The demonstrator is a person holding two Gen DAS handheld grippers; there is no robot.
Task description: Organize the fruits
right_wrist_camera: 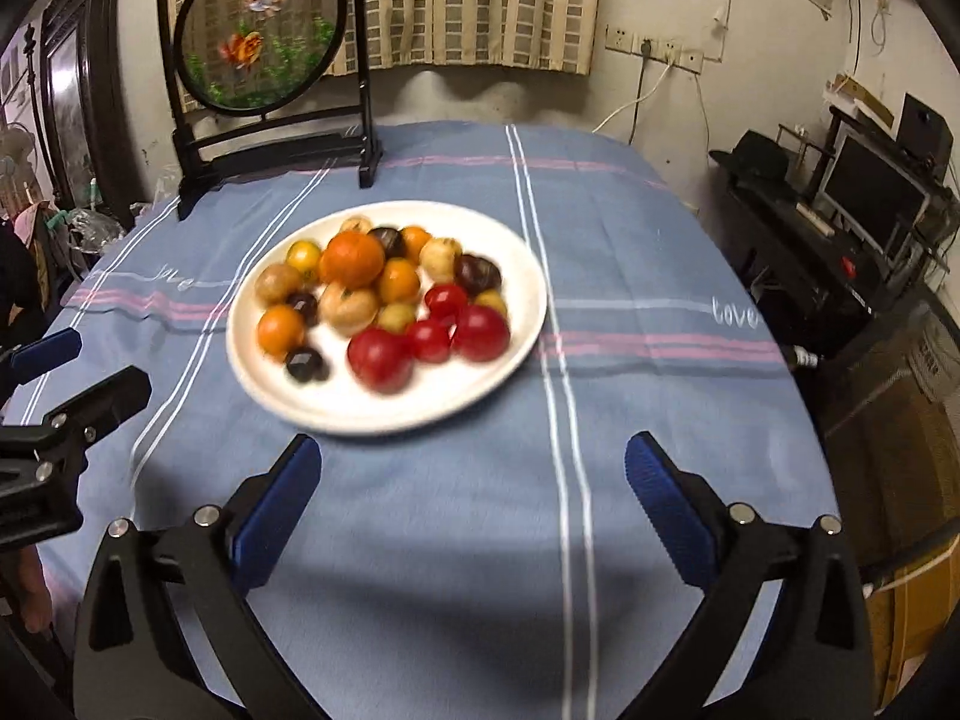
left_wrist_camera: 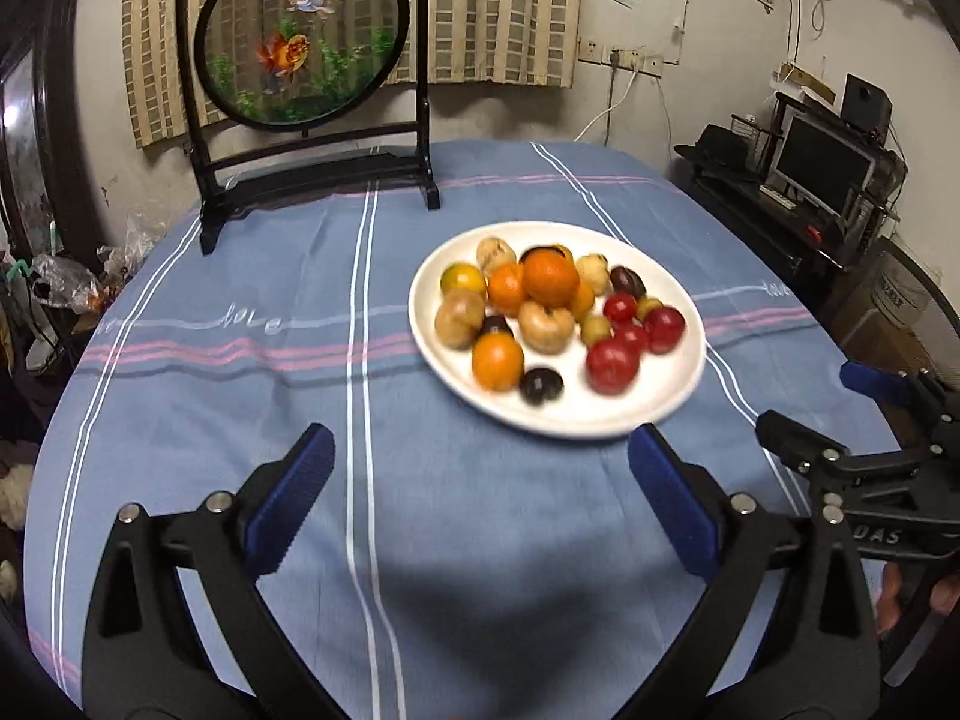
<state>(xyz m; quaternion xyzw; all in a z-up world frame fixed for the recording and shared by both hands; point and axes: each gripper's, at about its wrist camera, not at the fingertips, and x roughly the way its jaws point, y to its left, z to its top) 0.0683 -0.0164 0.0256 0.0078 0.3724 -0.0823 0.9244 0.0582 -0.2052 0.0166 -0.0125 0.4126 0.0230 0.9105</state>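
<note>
A white plate [left_wrist_camera: 672, 396] on the blue striped tablecloth holds several mixed fruits: oranges [left_wrist_camera: 549, 277], red tomatoes [left_wrist_camera: 612, 365], tan round fruits [left_wrist_camera: 545, 327] and dark plums [left_wrist_camera: 540, 385]. It also shows in the right wrist view [right_wrist_camera: 420, 402], with an orange [right_wrist_camera: 351, 259] and tomatoes [right_wrist_camera: 379, 358]. My left gripper [left_wrist_camera: 480, 450] is open and empty, just short of the plate's near left rim. My right gripper [right_wrist_camera: 474, 456] is open and empty, just before the plate's near rim. Each gripper shows at the edge of the other's view, the right [left_wrist_camera: 852, 402] and the left [right_wrist_camera: 78, 366].
A black-framed round goldfish screen [left_wrist_camera: 303, 30] stands at the table's far left. The blue tablecloth [left_wrist_camera: 240, 324] covers the oval table. A dark shelf with a monitor [left_wrist_camera: 822, 165] stands to the right. Bags and clutter [left_wrist_camera: 66, 282] lie left of the table.
</note>
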